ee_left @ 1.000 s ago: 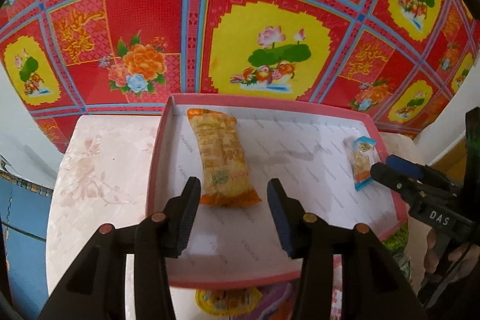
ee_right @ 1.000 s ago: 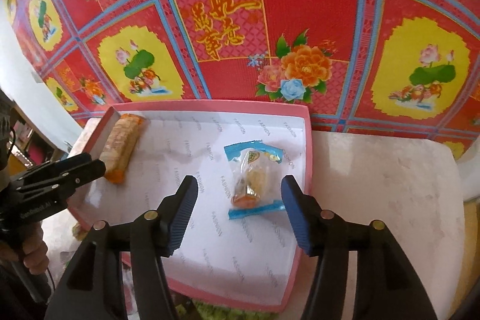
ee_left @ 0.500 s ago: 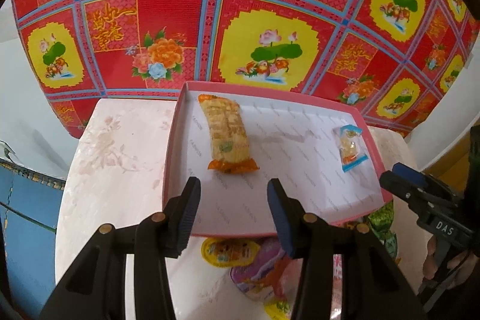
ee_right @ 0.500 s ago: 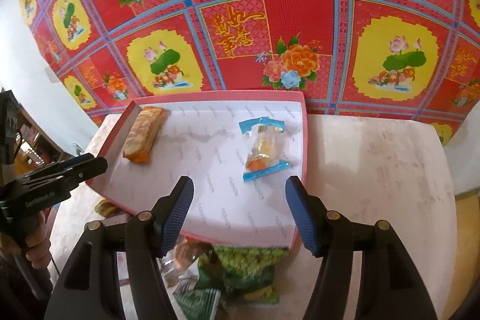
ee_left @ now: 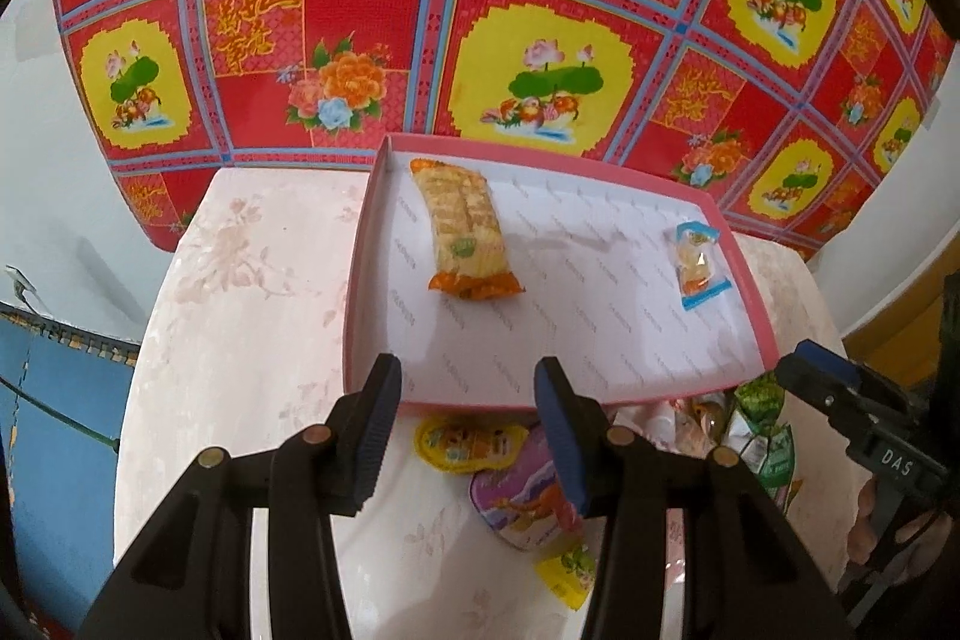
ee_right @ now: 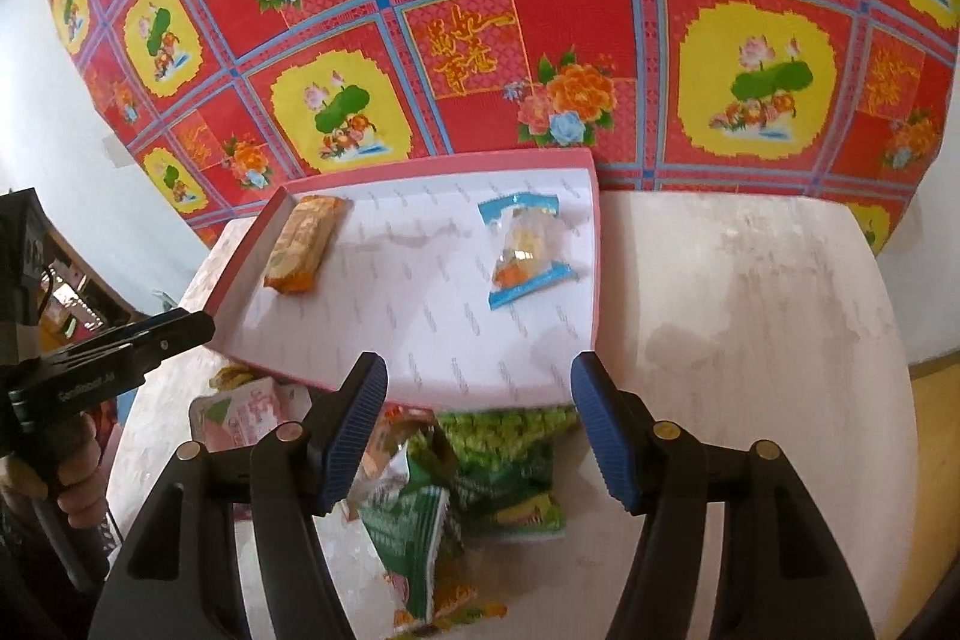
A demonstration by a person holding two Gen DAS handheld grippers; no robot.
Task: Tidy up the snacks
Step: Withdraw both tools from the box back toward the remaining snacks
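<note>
A pink-rimmed white tray (ee_left: 600, 340) (ee_right: 420, 316) holds an orange cracker pack (ee_left: 462, 232) (ee_right: 303, 244) at its left and a small blue-edged clear snack bag (ee_left: 696, 265) (ee_right: 525, 250) at its right. Loose snacks lie on the table in front of the tray: a yellow pack (ee_left: 468, 442), a purple pack (ee_left: 522, 502), green bags (ee_right: 498, 472). My left gripper (ee_left: 468, 430) is open and empty above the yellow and purple packs. My right gripper (ee_right: 477, 430) is open and empty above the green bags.
The pale marble-patterned table (ee_left: 240, 340) (ee_right: 750, 340) stands against a red floral cloth (ee_left: 480, 10). A blue surface (ee_left: 54, 400) lies below the table's left edge. The right gripper shows at the right of the left wrist view (ee_left: 852, 400).
Both grippers have pulled back from over the tray toward the table's front. The loose snacks in front of the tray have come into view. Both stay open.
</note>
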